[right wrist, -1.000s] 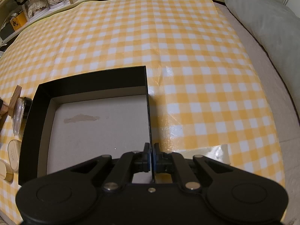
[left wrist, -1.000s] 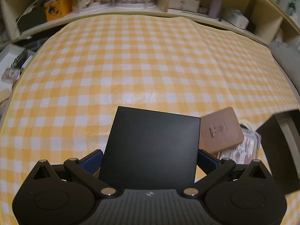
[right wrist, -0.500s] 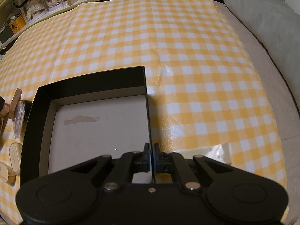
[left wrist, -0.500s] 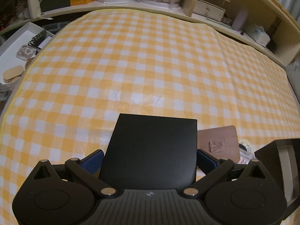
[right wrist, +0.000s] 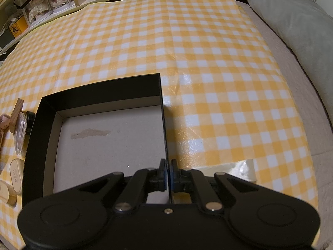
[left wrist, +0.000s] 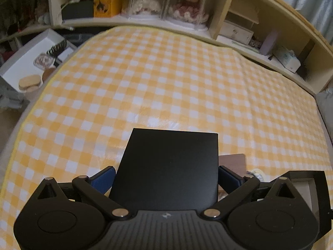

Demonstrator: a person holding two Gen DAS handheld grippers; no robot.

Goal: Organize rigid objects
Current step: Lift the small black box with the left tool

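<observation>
My left gripper [left wrist: 166, 177] is shut on a flat black box lid [left wrist: 168, 166], its blue pads [left wrist: 103, 179] pressed on the lid's two sides, and holds it above the yellow checked cloth [left wrist: 166, 83]. My right gripper [right wrist: 168, 176] is shut on the right wall of an open black box [right wrist: 100, 95] with a grey cardboard floor, which rests on the cloth. The box also shows at the lower right of the left wrist view [left wrist: 308, 179]. A brown wooden block [left wrist: 233, 160] peeks out behind the lid.
Left of the box lie a wooden block [right wrist: 17, 110], a clear plastic case [right wrist: 20, 133] and oval wooden pieces [right wrist: 15, 175]. A grey pillow [right wrist: 291, 20] lies right. Shelves with doll cases [left wrist: 166, 6] run along the back. A white tray [left wrist: 37, 62] sits far left.
My left gripper has lifted and tilted up with the lid, so more shelf and the white tray show and the brown block is mostly hidden. The right gripper and box have hardly moved.
</observation>
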